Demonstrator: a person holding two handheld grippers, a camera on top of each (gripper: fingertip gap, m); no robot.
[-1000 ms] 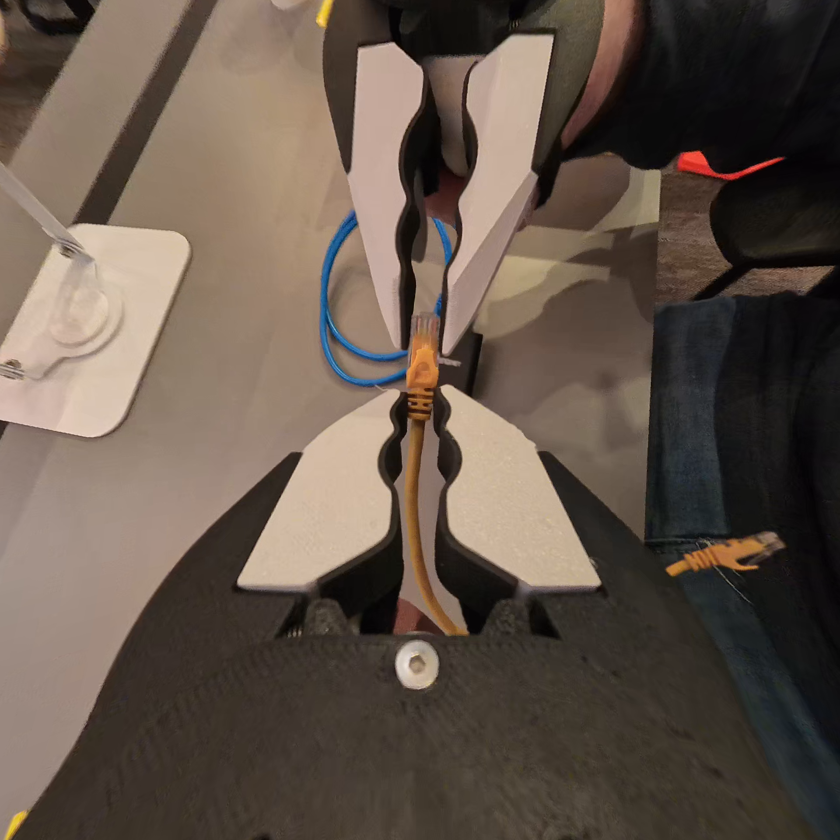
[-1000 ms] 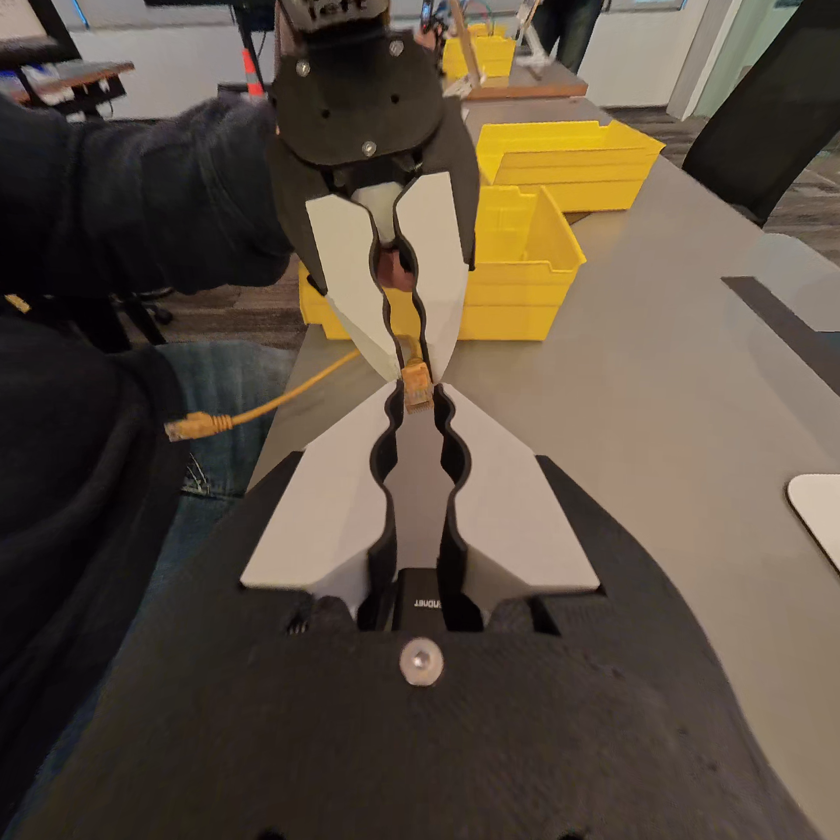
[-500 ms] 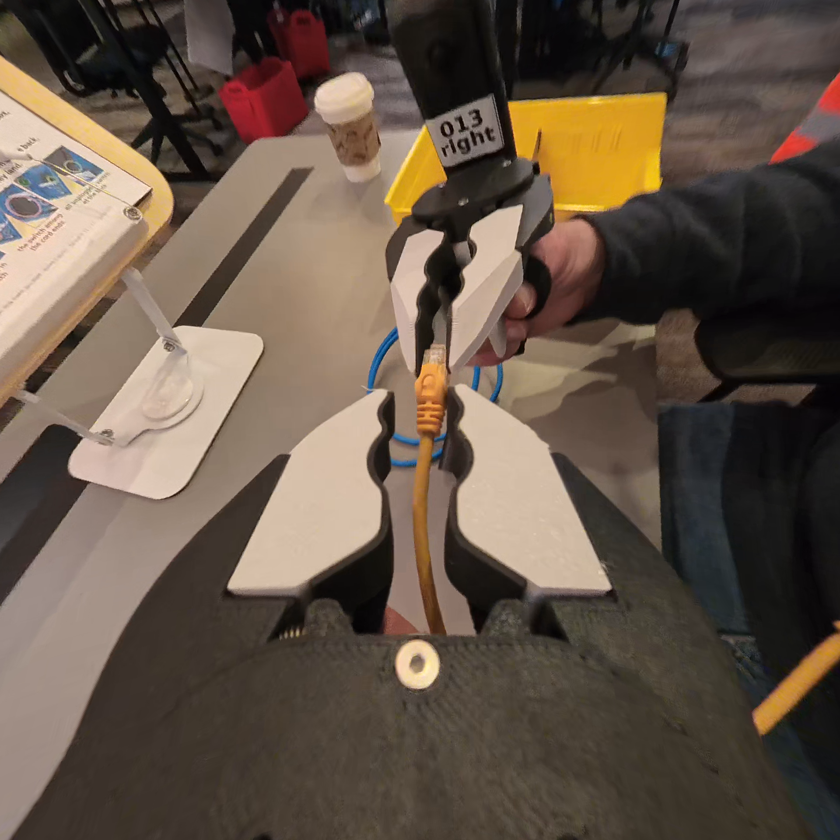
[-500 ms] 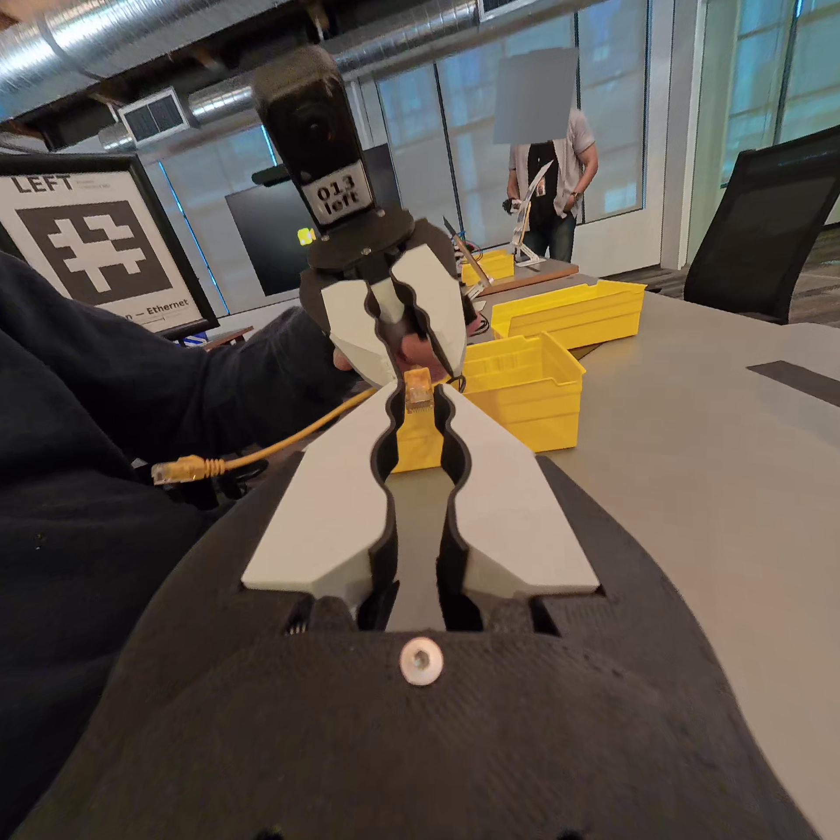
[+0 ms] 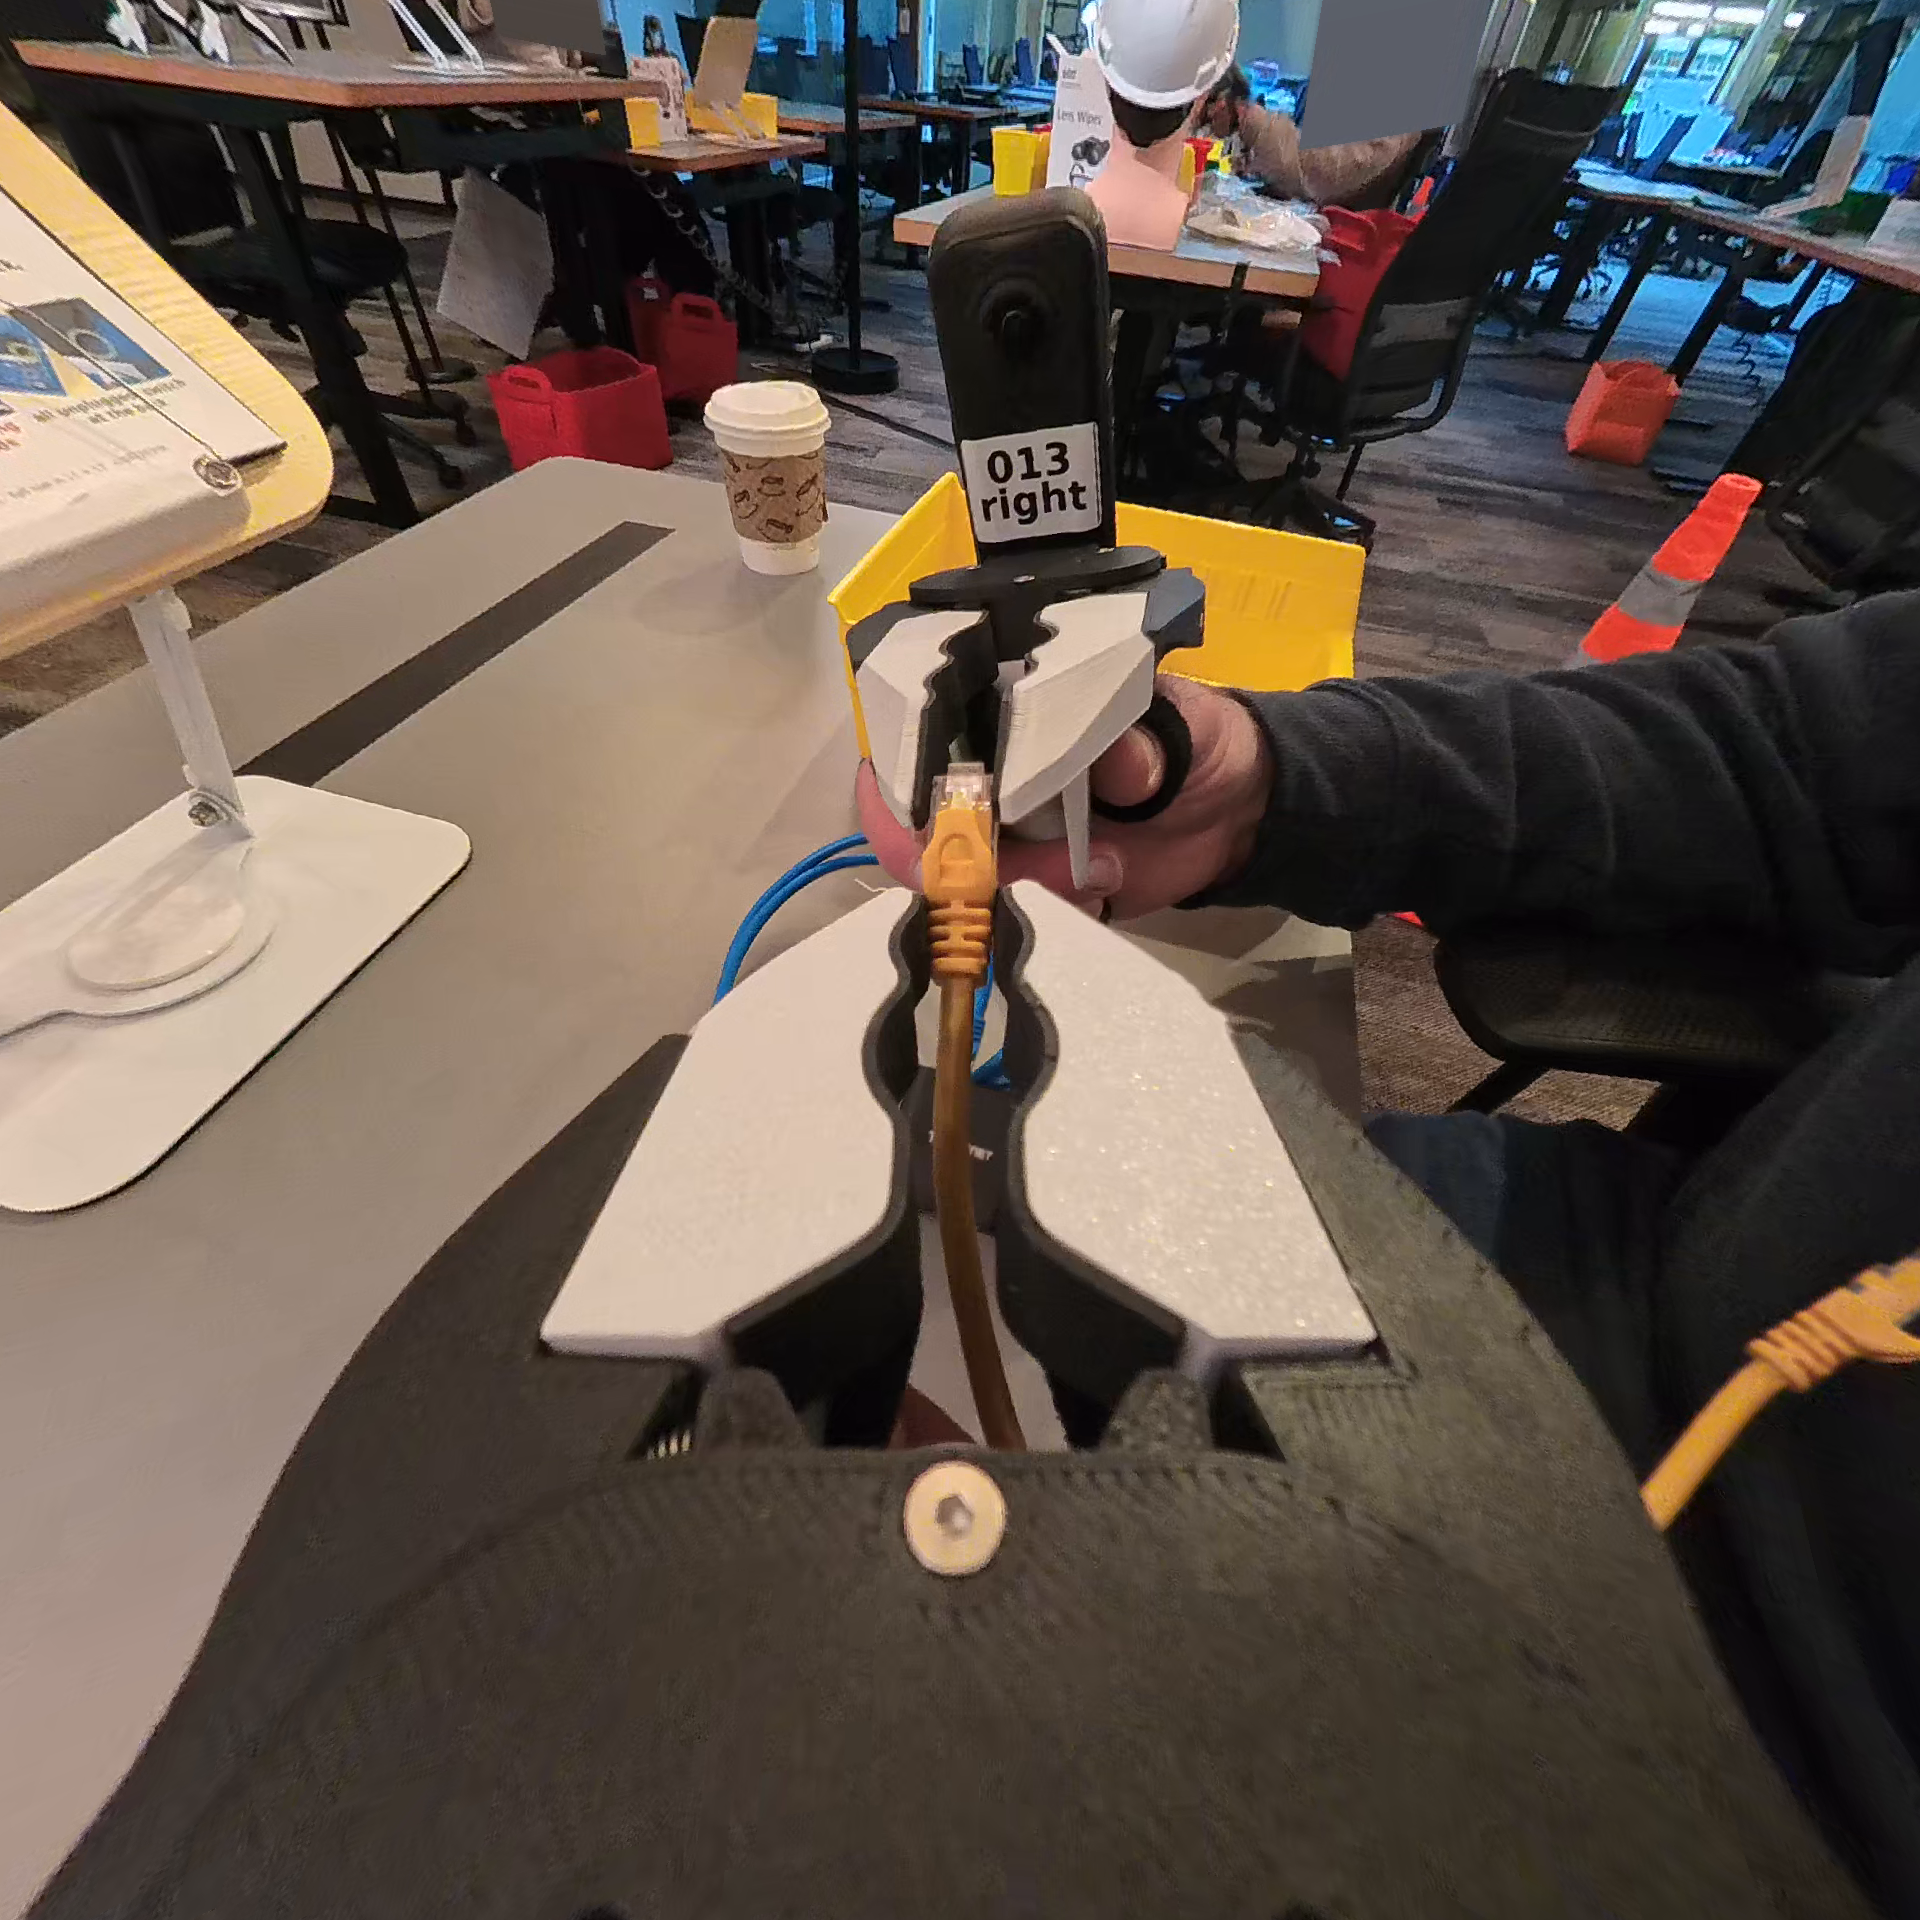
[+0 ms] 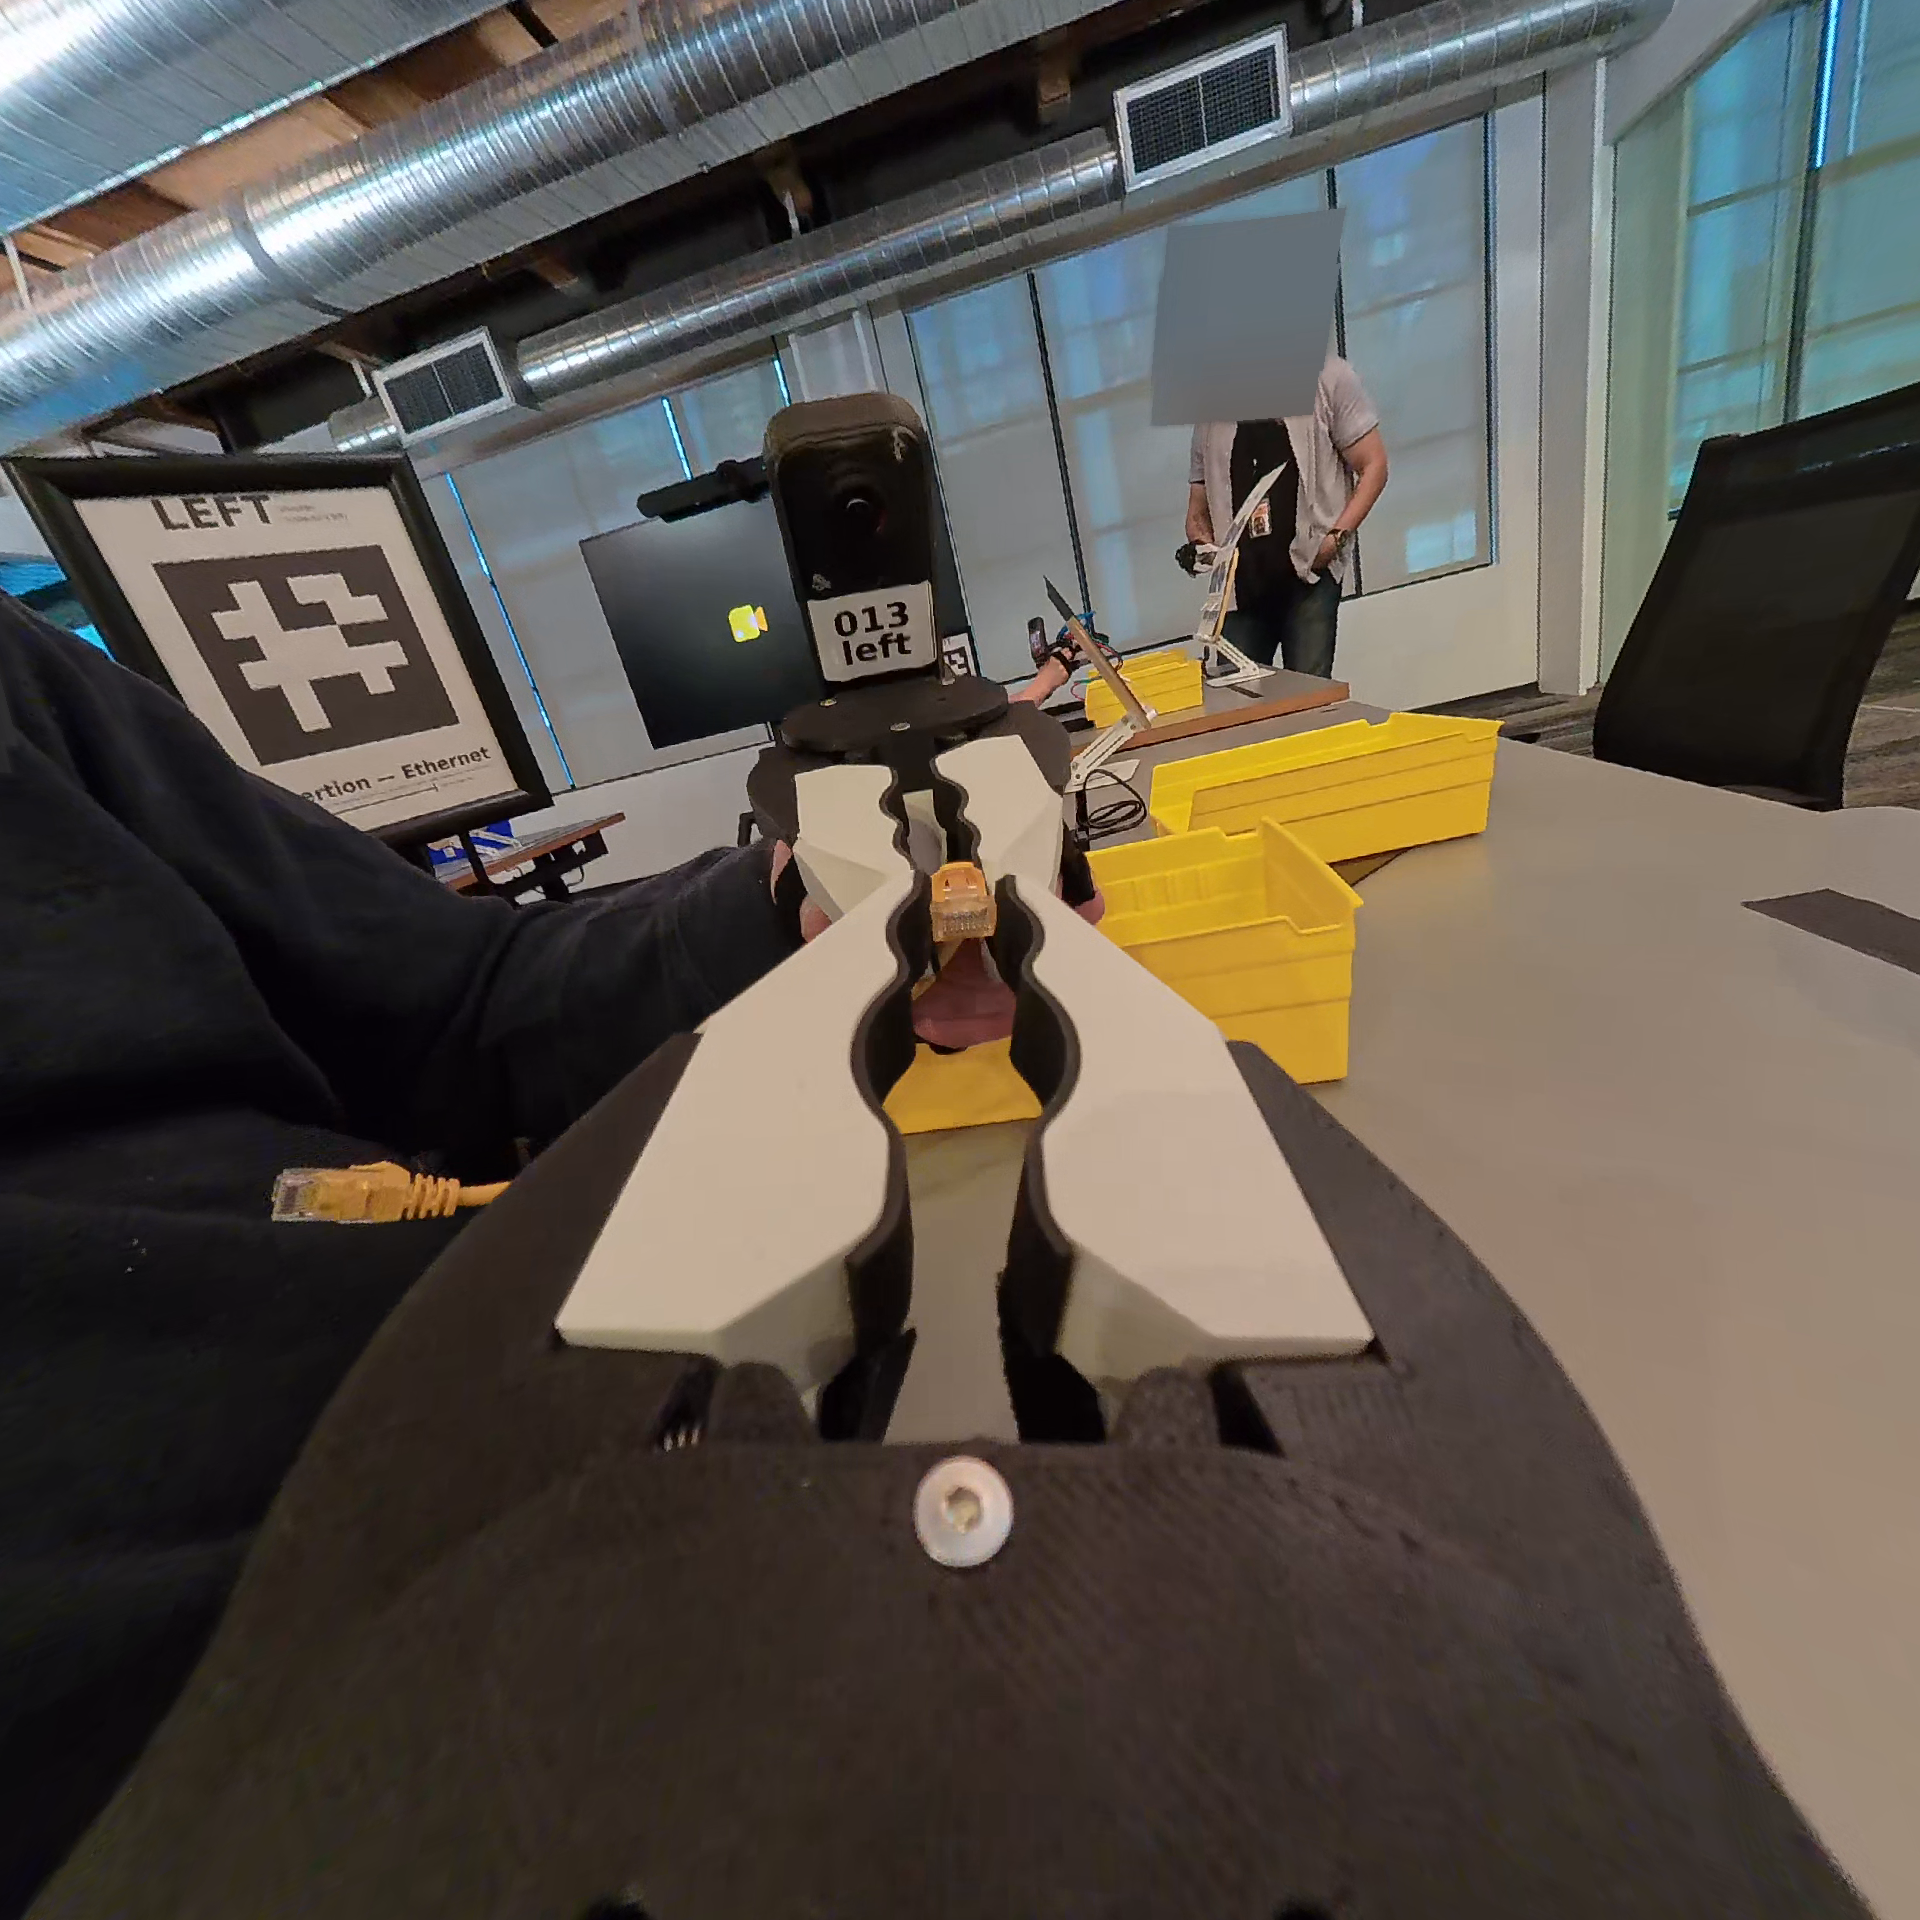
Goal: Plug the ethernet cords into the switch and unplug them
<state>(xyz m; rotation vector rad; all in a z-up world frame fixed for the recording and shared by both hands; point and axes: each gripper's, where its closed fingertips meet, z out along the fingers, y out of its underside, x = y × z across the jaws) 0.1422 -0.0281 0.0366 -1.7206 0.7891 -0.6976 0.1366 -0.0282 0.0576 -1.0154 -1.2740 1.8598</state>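
Note:
My left gripper (image 5: pixel 961 914) is shut on an orange ethernet cord (image 5: pixel 951 1143) just behind its plug (image 5: pixel 963 800), held up above the grey table (image 5: pixel 520 935). My right gripper (image 6: pixel 961 899) faces it tip to tip, and its fingertips close on the front of the same plug (image 6: pixel 961 904). The right gripper also shows in the left wrist view (image 5: pixel 966 805). The cord's other plug (image 6: pixel 353 1193) hangs loose by the person's lap. A black switch (image 5: pixel 997 1132) lies on the table under my left fingers. A blue cord (image 5: pixel 769 914) is coiled beside it.
A paper coffee cup (image 5: pixel 769 478) and a yellow bin (image 5: pixel 1247 603) stand at the far table edge. A white stand base (image 5: pixel 208 966) is at the left. More yellow bins (image 6: pixel 1226 935) sit behind the left gripper. A person (image 6: pixel 1268 540) stands far back. A black chair (image 6: pixel 1766 603) is at the right. The grippers are tip to tip, or close to it.
Both grippers have risen and tilted up from pointing down at the table to about level. The orange plug has stayed between the two pairs of fingertips.

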